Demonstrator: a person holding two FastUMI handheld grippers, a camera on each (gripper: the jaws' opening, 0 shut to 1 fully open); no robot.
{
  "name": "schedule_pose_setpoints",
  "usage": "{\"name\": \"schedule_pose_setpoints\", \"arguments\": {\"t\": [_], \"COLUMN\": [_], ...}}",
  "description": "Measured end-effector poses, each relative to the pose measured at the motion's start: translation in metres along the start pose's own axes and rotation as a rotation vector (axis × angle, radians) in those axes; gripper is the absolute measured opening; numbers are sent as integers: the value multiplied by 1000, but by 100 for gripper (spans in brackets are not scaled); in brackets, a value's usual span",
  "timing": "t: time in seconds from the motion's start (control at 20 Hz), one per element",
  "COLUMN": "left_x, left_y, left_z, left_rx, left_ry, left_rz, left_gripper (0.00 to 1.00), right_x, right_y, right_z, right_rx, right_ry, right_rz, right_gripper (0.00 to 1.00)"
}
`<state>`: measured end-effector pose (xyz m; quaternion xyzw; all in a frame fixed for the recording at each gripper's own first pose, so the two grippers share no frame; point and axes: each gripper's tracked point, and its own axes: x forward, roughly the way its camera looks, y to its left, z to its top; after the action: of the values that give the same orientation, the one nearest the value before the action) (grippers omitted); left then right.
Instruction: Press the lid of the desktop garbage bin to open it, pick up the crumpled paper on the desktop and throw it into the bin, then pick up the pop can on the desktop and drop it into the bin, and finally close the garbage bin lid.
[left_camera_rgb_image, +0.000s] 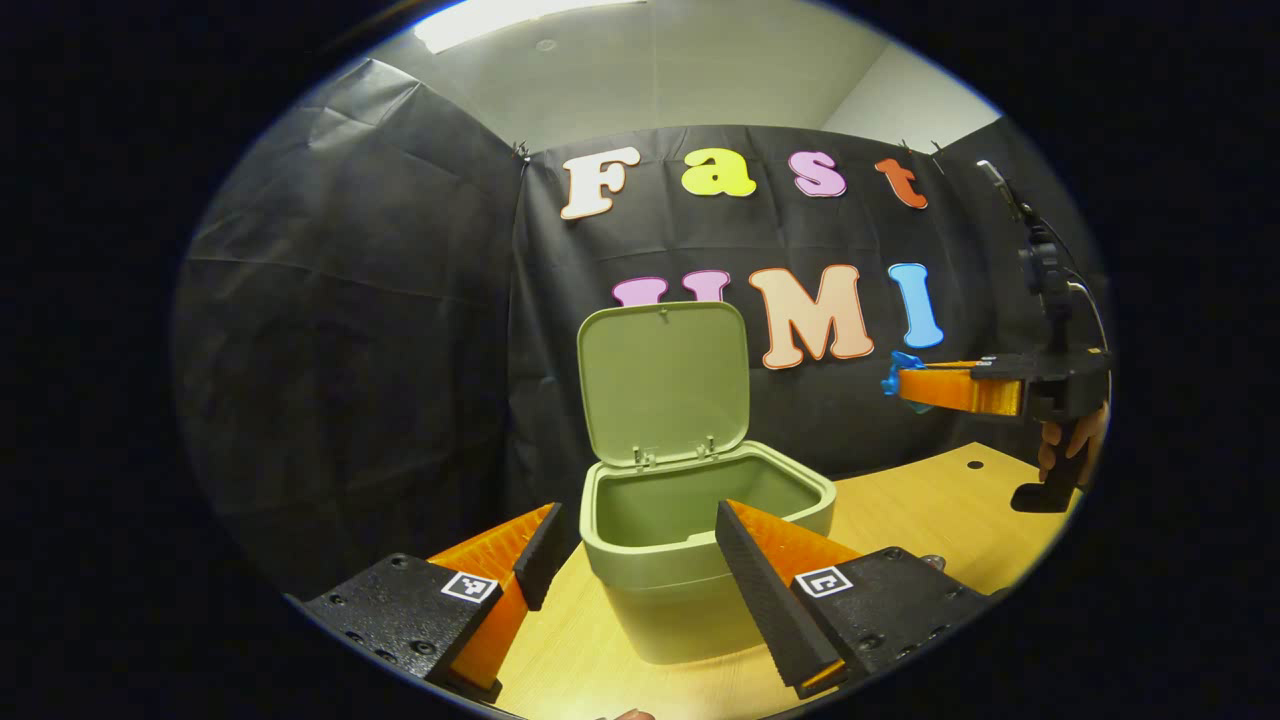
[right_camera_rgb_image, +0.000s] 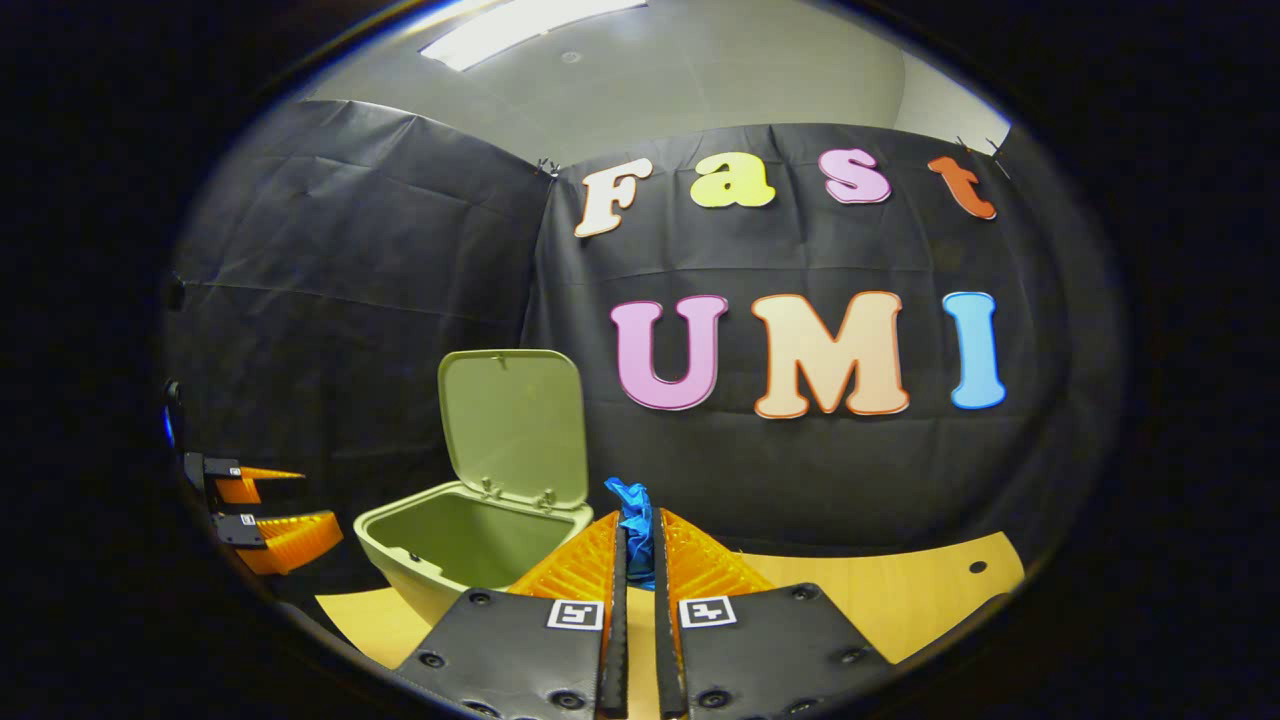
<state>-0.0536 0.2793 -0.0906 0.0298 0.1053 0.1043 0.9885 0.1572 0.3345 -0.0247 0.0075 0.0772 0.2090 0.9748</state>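
One step done: bin lid (left_camera_rgb_image: 665, 380) up. My right claw (right_camera_rgb_image: 636, 545) grasping blue crumpled paper (right_camera_rgb_image: 633, 512), lower centre; left claw (left_camera_rgb_image: 630, 560) released. Can, lid closing remain.

We see a wooden table (left_camera_rgb_image: 905, 505) with a pale, light-brown top and a small dark hole (left_camera_rgb_image: 974, 464) near its far edge; the same hole (right_camera_rgb_image: 977, 567) shows on the curved edge of the table (right_camera_rgb_image: 900, 600) in the right gripper view. Behind the table hangs a black cloth wall (left_camera_rgb_image: 350, 300), creased and folded, its panels meeting at a corner where small clips (left_camera_rgb_image: 521, 152) seem to pin them, though they are too small for us to be sure. Above the cloth (right_camera_rgb_image: 350, 250) we see a pale ceiling (left_camera_rgb_image: 680, 80) with a bright strip light (left_camera_rgb_image: 500, 18), which also glows near the top of the right gripper view (right_camera_rgb_image: 520, 30).
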Motion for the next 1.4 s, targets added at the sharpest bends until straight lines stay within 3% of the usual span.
{"name": "schedule_pose_setpoints", "arguments": {"t": [0.3,0.35,0.5,0.6,0.75,0.95,1.0,1.1,1.4], "left_x": [-10,-11,-7,-1,3,8,7,6,7], "left_y": [11,8,-16,-42,-85,-152,-170,-204,-285], "left_z": [-22,-24,-20,-16,-8,-4,-6,-8,-56], "left_rx": [18,14,5,1,-16,-45,-45,-38,-41], "left_ry": [46,50,35,26,7,9,14,17,123], "left_rz": [-1,-8,-59,-108,-195,-300,-330,-386,-480], "left_gripper": [92,92,92,92,92,92,96,92,93], "right_x": [42,50,44,25,-1,-52,-67,-93,-177], "right_y": [82,93,80,56,-10,-92,-111,-145,-235], "right_z": [-27,-37,-28,-14,-5,-11,-13,-21,-54], "right_rx": [-19,-3,10,2,-27,-42,-39,-30,-22], "right_ry": [82,105,69,31,1,5,9,24,95], "right_rz": [175,196,169,125,21,-106,-135,-186,-322], "right_gripper": [16,27,100,100,100,98,98,98,98]}}
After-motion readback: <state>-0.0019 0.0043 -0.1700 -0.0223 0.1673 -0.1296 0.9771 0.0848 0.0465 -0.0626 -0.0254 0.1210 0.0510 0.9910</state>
